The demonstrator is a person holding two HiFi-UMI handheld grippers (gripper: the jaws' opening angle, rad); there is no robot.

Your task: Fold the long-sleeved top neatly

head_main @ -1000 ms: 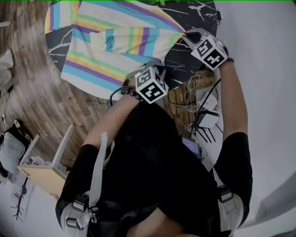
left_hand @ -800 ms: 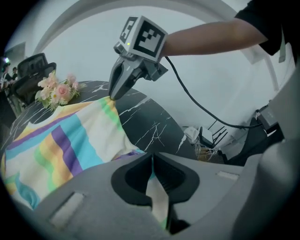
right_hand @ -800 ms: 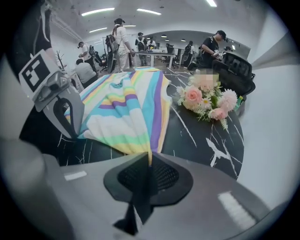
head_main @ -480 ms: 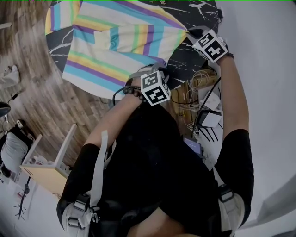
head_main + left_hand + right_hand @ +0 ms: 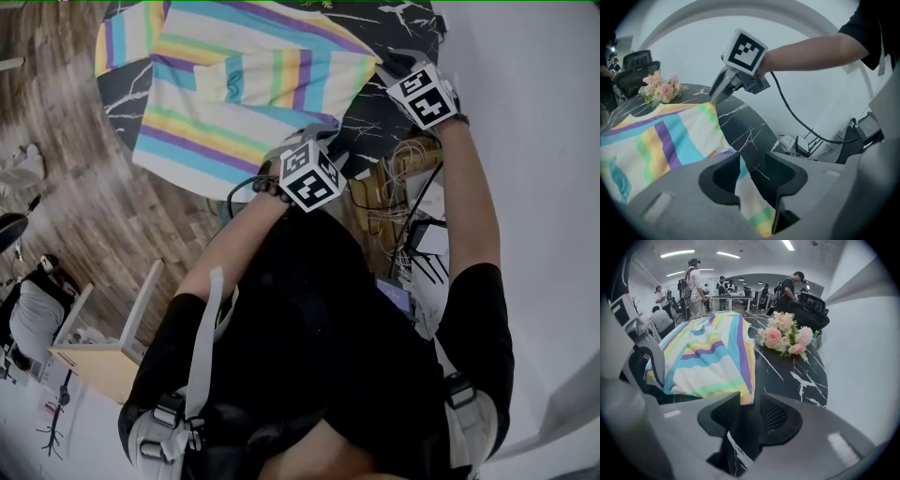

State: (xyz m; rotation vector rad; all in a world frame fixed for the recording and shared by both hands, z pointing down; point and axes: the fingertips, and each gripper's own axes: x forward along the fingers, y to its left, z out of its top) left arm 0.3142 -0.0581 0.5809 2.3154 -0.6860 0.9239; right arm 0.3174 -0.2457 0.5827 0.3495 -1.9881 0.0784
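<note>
At the near right edge of the bench (image 5: 375, 122), both grippers are letting go of the top (image 5: 234, 84), which lies spread on the dark marble with its left side hanging over the rim. One sleeve (image 5: 281, 80) lies folded across the body, so this looks like the release at the end of a sleeve fold.

The left gripper (image 5: 752, 176) has just been opening its jaws. They stand apart, and the top's near edge runs loose through the gap, with no pad pressing on it. The right gripper (image 5: 751, 416) has also just been opening. Its jaws are spread over bare bench, and the top's right corner lies just beyond the tips.

Next, I judge, both grippers must lift straight clear so that the cloth in the left gap is not dragged and the fold stays put. After that comes the other sleeve (image 5: 122, 37) at the far left. It is a long reach across the bench, and it calls for a pinch near the cuff and one near the shoulder.

The left arm is bent, with its forearm crossing in front of the chest and its gripper tilted down over the near edge. The right arm is stretched almost straight along the right side, with its gripper pitched down more steeply at the corner.
</note>
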